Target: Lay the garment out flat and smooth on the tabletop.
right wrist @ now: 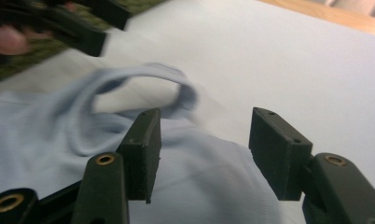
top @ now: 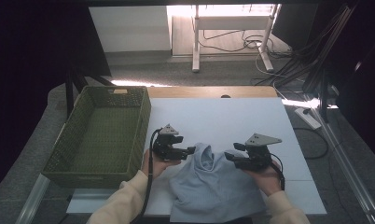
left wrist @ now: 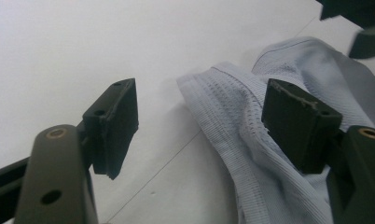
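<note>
At the lower centre of the high view, a pale blue knit garment point(top: 213, 186) lies crumpled on the white table point(top: 232, 116). The left gripper point(top: 189, 150) and right gripper point(top: 228, 156) flank its raised collar, jaws spread, pinching nothing. It looks like an arranging or folding step; next, each likely needs to close on an edge. A green woven basket point(top: 99, 135) waits at upper left.

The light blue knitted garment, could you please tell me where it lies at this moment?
In the high view, the light blue knitted garment lies on the white table top at the near edge, between the left gripper and right gripper, right of the green woven basket.
</note>
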The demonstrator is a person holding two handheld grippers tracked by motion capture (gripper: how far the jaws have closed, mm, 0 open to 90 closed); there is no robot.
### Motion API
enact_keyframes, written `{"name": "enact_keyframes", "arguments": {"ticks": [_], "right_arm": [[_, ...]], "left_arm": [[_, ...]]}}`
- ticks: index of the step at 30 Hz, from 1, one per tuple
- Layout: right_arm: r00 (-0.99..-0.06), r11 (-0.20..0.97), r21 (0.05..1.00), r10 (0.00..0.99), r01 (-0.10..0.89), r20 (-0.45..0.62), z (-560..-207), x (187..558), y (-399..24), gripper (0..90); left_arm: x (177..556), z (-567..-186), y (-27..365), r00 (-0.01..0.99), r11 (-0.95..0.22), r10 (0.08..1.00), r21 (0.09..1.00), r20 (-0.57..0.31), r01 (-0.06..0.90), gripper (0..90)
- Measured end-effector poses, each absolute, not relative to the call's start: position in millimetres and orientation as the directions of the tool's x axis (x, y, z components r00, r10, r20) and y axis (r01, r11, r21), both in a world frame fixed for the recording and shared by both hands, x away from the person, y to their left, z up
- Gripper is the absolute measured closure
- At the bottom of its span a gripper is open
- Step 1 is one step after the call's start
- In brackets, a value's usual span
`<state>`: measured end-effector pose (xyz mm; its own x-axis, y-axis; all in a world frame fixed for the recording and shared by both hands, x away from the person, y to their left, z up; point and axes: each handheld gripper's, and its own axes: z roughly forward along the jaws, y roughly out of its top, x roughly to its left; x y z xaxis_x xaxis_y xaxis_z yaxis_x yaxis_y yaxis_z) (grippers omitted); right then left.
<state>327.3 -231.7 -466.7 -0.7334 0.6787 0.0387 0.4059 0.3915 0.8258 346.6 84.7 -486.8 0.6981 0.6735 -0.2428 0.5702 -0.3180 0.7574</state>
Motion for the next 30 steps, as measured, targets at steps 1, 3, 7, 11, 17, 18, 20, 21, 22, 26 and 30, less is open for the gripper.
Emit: {"name": "enact_keyframes", "arguments": {"ticks": [1, 3, 7, 11, 17, 18, 20, 21, 22, 26, 30], "right_arm": [[-0.726, 0.393, 0.821, 0.687, 0.413, 0.036, -467.8, 330.0, -233.0, 43.9], [-0.709, 0.383, 0.82, 0.704, 0.426, 0.04, -469.4, 336.1, -234.1, 43.8], [-0.689, 0.375, 0.812, 0.723, 0.447, 0.045, -469.9, 348.5, -231.9, 42.9], [-0.682, 0.377, 0.807, 0.73, 0.454, 0.043, -472.1, 358.5, -228.3, 42.4], [-0.676, 0.381, 0.797, 0.735, 0.468, 0.046, -475.1, 376.0, -223.9, 41.8], [-0.676, 0.381, 0.795, 0.735, 0.471, 0.048, -475.9, 378.4, -223.7, 41.8], [-0.675, 0.382, 0.786, 0.736, 0.487, 0.061, -478.8, 383.0, -223.5, 41.6], [-0.676, 0.384, 0.779, 0.734, 0.496, 0.069, -480.9, 385.1, -223.1, 41.2], [-0.679, 0.39, 0.77, 0.731, 0.506, 0.075, -483.2, 386.6, -222.3, 41.0], [-0.692, 0.436, 0.733, 0.719, 0.522, 0.065, -491.4, 389.2, -216.8, 40.5], [-0.702, 0.479, 0.684, 0.709, 0.551, 0.07, -499.5, 390.9, -212.2, 38.4]], "left_arm": [[347.5, -487.8, 83.5, 0.696, -0.316, 0.675, 0.757, -0.243, 0.572, 27.8], [349.6, -489.4, 81.1, 0.698, -0.324, 0.674, 0.754, -0.24, 0.572, 27.8], [354.5, -491.6, 76.9, 0.707, -0.341, 0.667, 0.748, -0.235, 0.57, 28.0], [359.1, -494.3, 73.1, 0.711, -0.345, 0.658, 0.742, -0.246, 0.575, 28.0], [360.7, -498.9, 67.7, 0.72, -0.362, 0.64, 0.721, -0.268, 0.591, 27.7], [360.6, -499.9, 66.7, 0.721, -0.367, 0.639, 0.718, -0.269, 0.592, 27.7], [361.4, -502.0, 65.2, 0.73, -0.384, 0.625, 0.705, -0.278, 0.597, 27.8], [361.5, -503.2, 63.9, 0.733, -0.392, 0.621, 0.699, -0.279, 0.598, 27.9], [361.3, -504.2, 62.8, 0.735, -0.399, 0.619, 0.696, -0.277, 0.598, 27.9], [361.4, -508.9, 57.9, 0.74, -0.419, 0.61, 0.678, -0.282, 0.604, 28.6], [360.2, -511.9, 54.2, 0.751, -0.441, 0.601, 0.67, -0.275, 0.598, 31.2]]}}
